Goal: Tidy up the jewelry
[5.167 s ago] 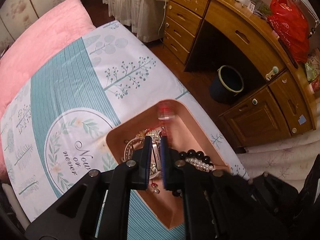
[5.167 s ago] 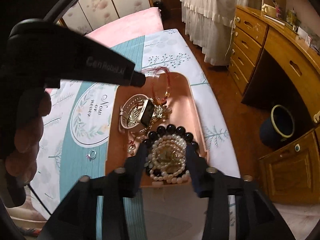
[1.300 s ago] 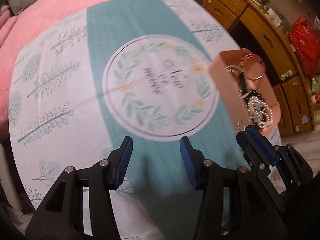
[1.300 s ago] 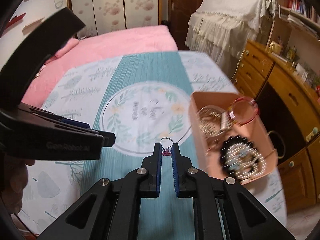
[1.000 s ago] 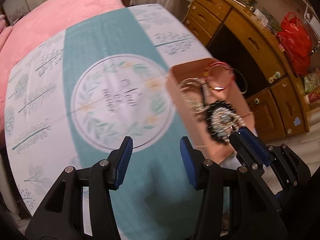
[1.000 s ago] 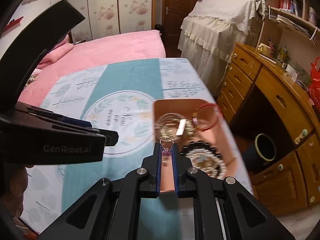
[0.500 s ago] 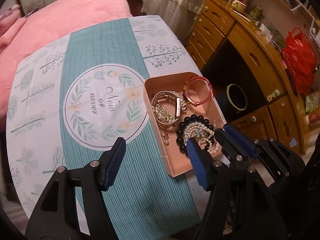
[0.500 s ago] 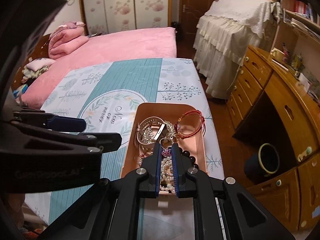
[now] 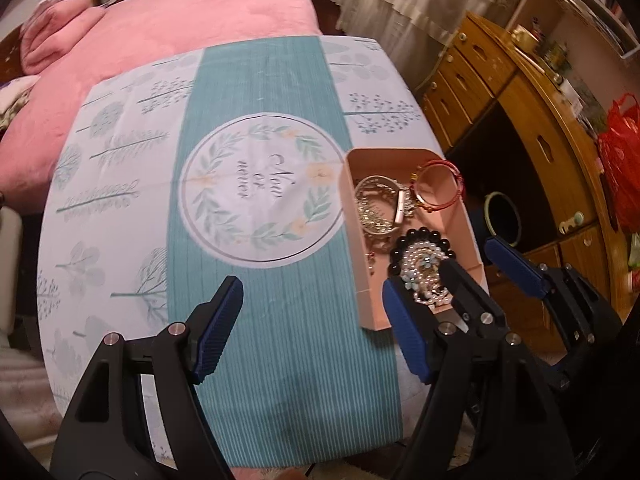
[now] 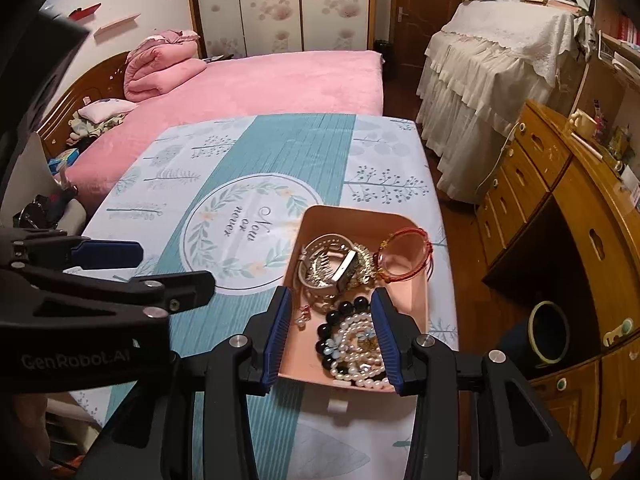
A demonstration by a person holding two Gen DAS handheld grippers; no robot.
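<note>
A pink tray (image 10: 416, 312) (image 9: 354, 196) of jewelry sits at the right edge of the teal-and-white tablecloth (image 9: 260, 80). In it lie a red cord bracelet (image 10: 404, 258) (image 9: 438, 186), a pale watch and gold comb (image 10: 332, 264), black beads (image 10: 338, 316) around pearls (image 10: 360, 344) (image 9: 424, 264), and a small earring (image 10: 303, 316) near the left wall. My right gripper (image 10: 330, 340) is open and empty just above the tray's near end. My left gripper (image 9: 310, 332) is open and empty over the cloth, left of the tray.
A pink bed (image 10: 260, 80) lies behind the table. A wooden desk with drawers (image 10: 560, 208) stands to the right, with a dark bin (image 10: 548, 332) on the floor beneath. A draped white cabinet (image 10: 500, 52) is at the back right.
My right gripper has opened; the small ring-and-charm earring it held is now in the tray. Both grippers have pulled back slightly, and the left one has opened a little wider.
</note>
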